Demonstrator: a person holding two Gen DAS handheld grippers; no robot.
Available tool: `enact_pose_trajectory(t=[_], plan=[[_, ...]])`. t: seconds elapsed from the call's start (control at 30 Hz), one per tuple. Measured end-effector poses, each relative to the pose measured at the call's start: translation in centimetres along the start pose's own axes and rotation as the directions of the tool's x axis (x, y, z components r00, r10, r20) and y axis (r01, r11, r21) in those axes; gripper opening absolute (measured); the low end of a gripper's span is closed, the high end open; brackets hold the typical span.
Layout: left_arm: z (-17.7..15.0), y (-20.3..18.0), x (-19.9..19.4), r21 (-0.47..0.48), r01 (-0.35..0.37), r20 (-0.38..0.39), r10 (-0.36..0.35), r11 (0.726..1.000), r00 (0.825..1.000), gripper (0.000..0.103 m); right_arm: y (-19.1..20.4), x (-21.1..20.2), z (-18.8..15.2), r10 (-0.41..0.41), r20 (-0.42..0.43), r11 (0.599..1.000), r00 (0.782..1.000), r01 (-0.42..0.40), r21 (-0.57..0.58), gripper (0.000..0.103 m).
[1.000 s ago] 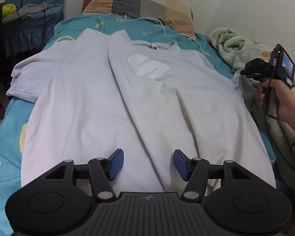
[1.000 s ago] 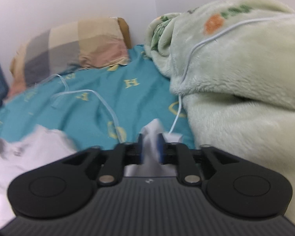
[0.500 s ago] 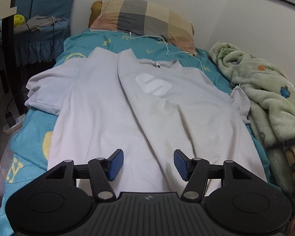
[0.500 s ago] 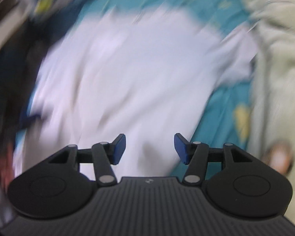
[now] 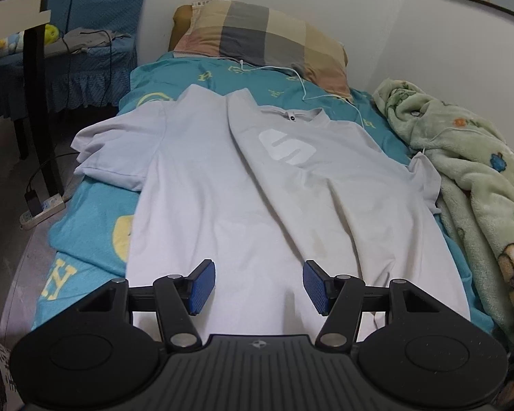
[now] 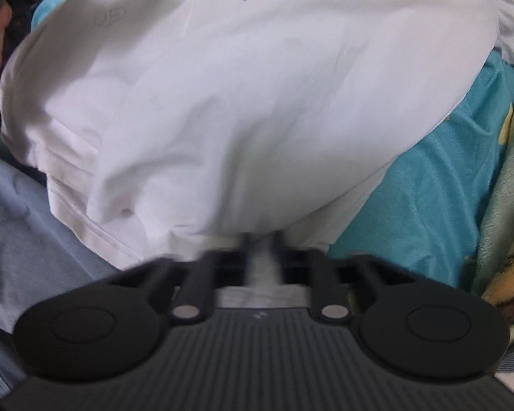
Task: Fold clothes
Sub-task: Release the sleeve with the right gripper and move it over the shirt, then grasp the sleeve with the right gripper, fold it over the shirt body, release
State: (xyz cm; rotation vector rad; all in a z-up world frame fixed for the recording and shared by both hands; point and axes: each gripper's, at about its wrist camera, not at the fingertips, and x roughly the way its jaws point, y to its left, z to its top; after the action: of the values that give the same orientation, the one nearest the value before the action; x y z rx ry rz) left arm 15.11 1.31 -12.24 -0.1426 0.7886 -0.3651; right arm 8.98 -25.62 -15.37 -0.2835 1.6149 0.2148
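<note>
- Lengthwise on the teal bedsheet (image 5: 85, 219) lies the white T-shirt (image 5: 222, 185), collar toward the checked pillow (image 5: 257, 34), hem nearest.
- Left gripper (image 5: 258, 286) hovers spread above the hem.
- Right gripper (image 6: 262, 250) pinches the hem.

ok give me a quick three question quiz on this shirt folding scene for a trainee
1. True or false: the left gripper is clamped on the white T-shirt.
2. Multiple choice: what lies along the right edge of the bed in the left wrist view? A) a green fleece blanket B) a stack of books C) a laundry basket
3. Fill in: the right gripper is closed on the shirt's ____ edge, near the teal bedsheet.

Key
1. False: its jaws stand open above the shirt with nothing between them.
2. A: the green fleece blanket lies there, beside the shirt.
3. Bottom (hem): white cloth sits pinched between the blurred fingers.
</note>
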Motion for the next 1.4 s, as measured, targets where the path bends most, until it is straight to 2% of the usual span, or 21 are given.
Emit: enact_pose_trajectory(t=[0.07,0.27,0.33,0.4,0.47,0.57,0.63,0.7,0.77,0.83,0.9,0.93,1.0,1.07,1.13,1.2,1.27,1.4], plan=[[0.1,0.3,-0.4,-0.012,0.014,0.011,-0.014,1.0,1.0,0.06,0.5,-1.0,-0.3,-0.039,-0.026,0.996,0.999,0.037,-0.087,0.003],[0.2,-0.4,-0.2,-0.004,0.034,0.0,-0.034,0.999,0.999,0.06,-1.0,-3.4,-1.6,-0.148,-0.116,0.972,0.982,0.122,-0.201,0.003],[0.1,-0.7,0.0,0.006,0.035,-0.005,-0.035,0.999,0.999,0.06,-2.1,-3.5,-2.1,-0.174,-0.151,0.969,0.973,0.141,-0.204,0.003],[-0.1,-0.8,0.1,0.011,0.037,-0.014,-0.037,0.999,0.999,0.06,-3.4,-3.0,-2.8,-0.163,-0.186,0.976,0.969,0.131,-0.173,0.003],[-0.2,-0.9,0.2,0.014,0.038,-0.022,-0.038,0.999,0.999,0.06,-4.0,-3.7,-2.6,-0.11,-0.167,0.986,0.98,0.086,-0.14,0.003],[-0.3,-0.9,0.2,0.021,0.038,-0.023,-0.038,0.999,0.999,0.06,-5.1,-6.1,-1.9,-0.047,-0.064,0.996,0.997,0.043,-0.074,0.004],[-0.3,-1.0,0.1,0.017,0.038,-0.021,-0.038,0.999,0.999,0.06,-5.7,-7.8,-1.7,-0.018,0.06,1.0,0.998,0.018,0.002,0.005],[-0.2,-0.9,0.0,0.0,0.042,-0.016,-0.042,0.999,0.999,0.06,-7.1,-9.9,-1.1,-0.008,0.232,0.994,0.973,-0.017,0.108,0.006],[0.0,-1.0,-0.2,-0.009,0.046,-0.005,-0.046,0.999,0.999,0.06,-9.4,-11.7,-0.3,-0.022,0.423,0.97,0.906,-0.084,0.23,0.006],[0.0,-1.1,-0.4,-0.008,0.045,0.007,-0.045,0.999,0.999,0.061,-12.3,-12.6,0.8,-0.078,0.553,0.918,0.83,-0.157,0.364,0.006],[-0.1,-1.1,-0.4,-0.017,0.039,0.008,-0.038,0.999,0.999,0.062,-15.2,-11.7,1.1,-0.098,0.632,0.841,0.768,-0.276,0.466,0.006],[-0.1,-1.0,-0.3,-0.026,0.038,0.008,-0.038,0.999,0.999,0.062,-16.9,-10.6,1.1,-0.109,0.665,0.785,0.739,-0.346,0.514,0.007],[0.0,-0.8,-0.2,-0.045,0.037,0.009,-0.037,0.998,0.999,0.062,-19.5,-7.5,0.9,-0.161,0.698,0.633,0.697,-0.469,0.615,0.011],[0.0,-0.5,0.0,-0.065,0.035,0.012,-0.034,0.997,0.999,0.062,-21.9,-4.6,2.0,-0.196,0.697,0.49,0.69,-0.546,0.679,0.035],[0.2,-0.3,0.2,-0.086,0.039,0.018,-0.038,0.996,0.999,0.062,-23.1,-1.5,2.6,-0.226,0.699,0.406,0.679,-0.587,0.701,0.046],[0.4,0.0,0.4,-0.107,0.047,0.023,-0.045,0.993,0.999,0.063,-24.0,0.3,3.1,-0.268,0.689,0.353,0.674,-0.597,0.721,0.049],[0.7,0.2,1.0,-0.128,0.059,0.028,-0.056,0.99,0.998,0.063,-25.6,2.6,3.7,-0.299,0.661,0.302,0.688,-0.589,0.75,0.056],[1.5,0.4,3.2,-0.166,0.075,0.029,-0.071,0.983,0.997,0.063,-27.4,6.1,4.2,-0.339,0.625,0.215,0.703,-0.589,0.779,0.058]])
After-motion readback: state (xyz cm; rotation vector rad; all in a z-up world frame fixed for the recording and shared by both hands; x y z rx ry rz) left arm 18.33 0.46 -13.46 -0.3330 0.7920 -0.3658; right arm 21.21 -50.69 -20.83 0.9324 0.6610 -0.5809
